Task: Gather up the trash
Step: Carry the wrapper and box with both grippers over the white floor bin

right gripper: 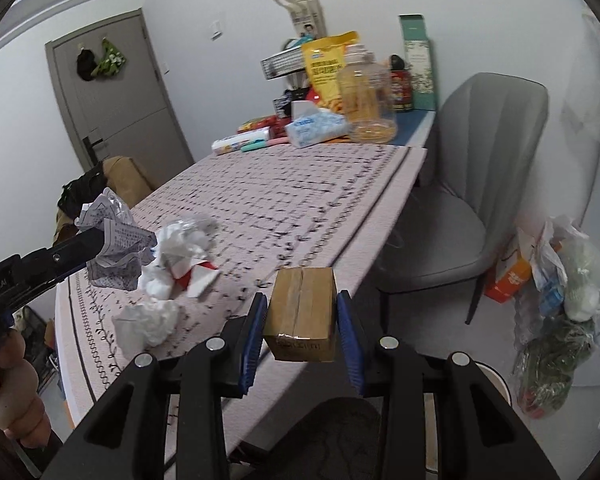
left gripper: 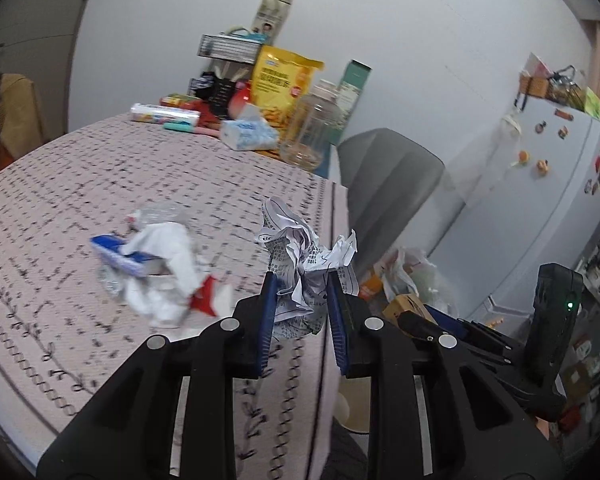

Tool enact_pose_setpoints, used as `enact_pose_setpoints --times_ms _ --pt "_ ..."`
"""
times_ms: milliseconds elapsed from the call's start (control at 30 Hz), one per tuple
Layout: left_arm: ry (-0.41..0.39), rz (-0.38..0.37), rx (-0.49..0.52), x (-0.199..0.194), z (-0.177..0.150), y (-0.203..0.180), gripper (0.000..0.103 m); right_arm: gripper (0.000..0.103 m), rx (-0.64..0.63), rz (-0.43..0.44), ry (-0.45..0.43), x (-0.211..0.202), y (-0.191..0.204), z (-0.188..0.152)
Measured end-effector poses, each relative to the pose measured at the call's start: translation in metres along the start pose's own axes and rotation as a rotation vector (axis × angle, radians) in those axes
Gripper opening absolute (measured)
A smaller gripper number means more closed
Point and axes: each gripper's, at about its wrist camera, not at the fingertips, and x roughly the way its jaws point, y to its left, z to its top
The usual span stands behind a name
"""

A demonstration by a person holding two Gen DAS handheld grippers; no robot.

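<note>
The left gripper [left gripper: 302,300] pinches a crumpled printed paper [left gripper: 300,256] between its blue pads [left gripper: 269,308], above the edge of the patterned tablecloth [left gripper: 100,168]. To its left lies a heap of white tissue [left gripper: 164,272] and a blue carton [left gripper: 124,258]. A grey chair [left gripper: 388,184] stands beyond the table edge, and a white fridge [left gripper: 540,184] further right.

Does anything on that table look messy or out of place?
Yes. A heap of crumpled white tissues and a blue wrapper litters the tablecloth's near end; the far end just holds packed groceries.
</note>
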Motion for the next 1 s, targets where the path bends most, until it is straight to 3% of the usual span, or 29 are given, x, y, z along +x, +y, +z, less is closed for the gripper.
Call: enact_pose_setpoints --times_ms 333,1000 --pt "0.133 -0.075 0.052 0.068 -0.011 -0.06 0.025 0.036 0.125 -0.101 0.007 -0.009 -0.074 -0.018" --pt "0.383 -0.076 0.133 0.177 -0.07 -0.124 0.025 0.038 0.339 -0.184 0.106 0.038 -0.198 -0.097"
